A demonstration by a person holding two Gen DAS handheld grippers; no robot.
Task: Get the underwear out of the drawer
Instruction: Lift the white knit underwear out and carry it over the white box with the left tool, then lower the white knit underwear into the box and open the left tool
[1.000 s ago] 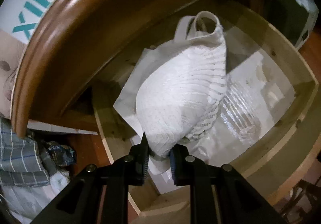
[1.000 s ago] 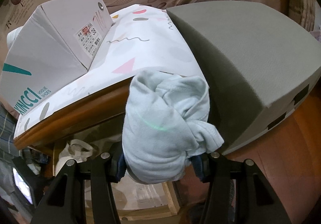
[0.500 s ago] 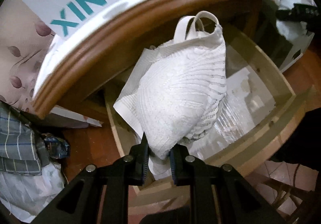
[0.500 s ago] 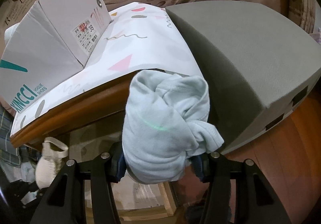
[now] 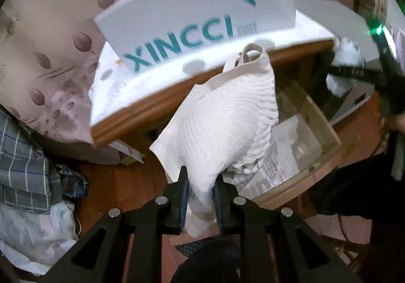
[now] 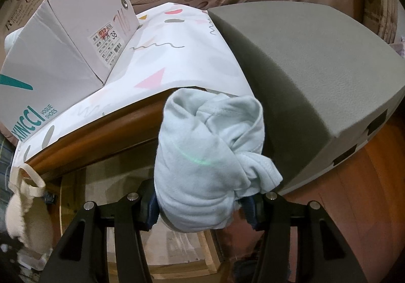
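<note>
Nearest the left camera, the left tool is clamped almost fully closed on one corner of a white ribbed bra. The bra hangs clear above the open drawer, its strap loop dangling farthest out. Soft, light and limp, it looks easy to carry by a bunched edge, though the lace could snag. Close to the right camera, the right tool stands partly open, its jaws pressing a rolled pale blue underwear bundle, squashy enough to slip if loosened. Farther off, a XINCCI shoe box sits on the patterned cloth. Most of the drawer's inside is hidden behind both garments.
</note>
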